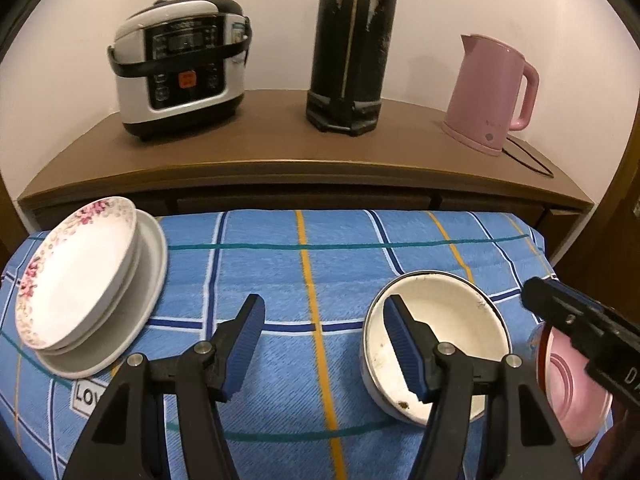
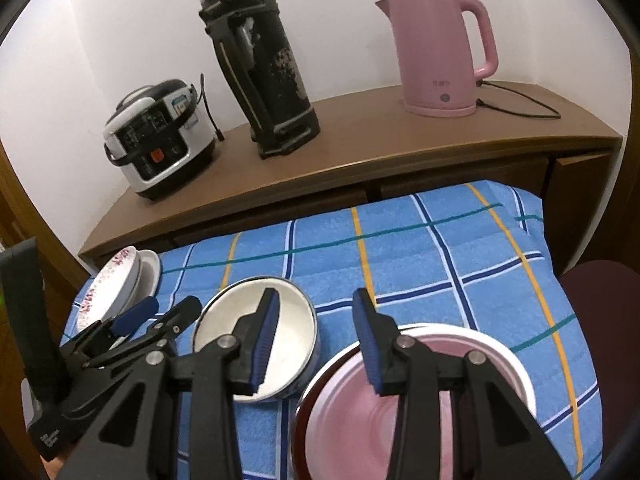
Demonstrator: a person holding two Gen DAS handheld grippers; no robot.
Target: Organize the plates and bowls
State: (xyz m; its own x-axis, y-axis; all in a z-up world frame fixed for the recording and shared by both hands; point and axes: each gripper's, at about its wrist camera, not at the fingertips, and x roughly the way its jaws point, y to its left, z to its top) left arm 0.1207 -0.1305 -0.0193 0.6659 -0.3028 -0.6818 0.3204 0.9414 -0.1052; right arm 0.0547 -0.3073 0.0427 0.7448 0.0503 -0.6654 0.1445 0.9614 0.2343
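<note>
A flowered plate [image 1: 76,272] lies stacked on a plain white plate [image 1: 136,312] at the left of the blue checked cloth [image 1: 280,264]; the stack also shows in the right wrist view [image 2: 108,284]. A white enamel bowl [image 1: 460,320] sits at the right, and a pink bowl [image 1: 568,384] lies beside it. My left gripper [image 1: 322,344] is open and empty above the cloth, its right finger over the white bowl's [image 2: 288,328] rim. My right gripper [image 2: 316,336] is open and empty, between the white bowl and the pink bowl [image 2: 352,420].
A wooden sideboard [image 1: 280,144] stands behind the cloth. On it are a rice cooker [image 1: 180,68], a tall black flask [image 1: 352,48] and a pink kettle [image 1: 492,92] with a cord [image 1: 528,156]. A dark rounded seat [image 2: 600,320] is at the right.
</note>
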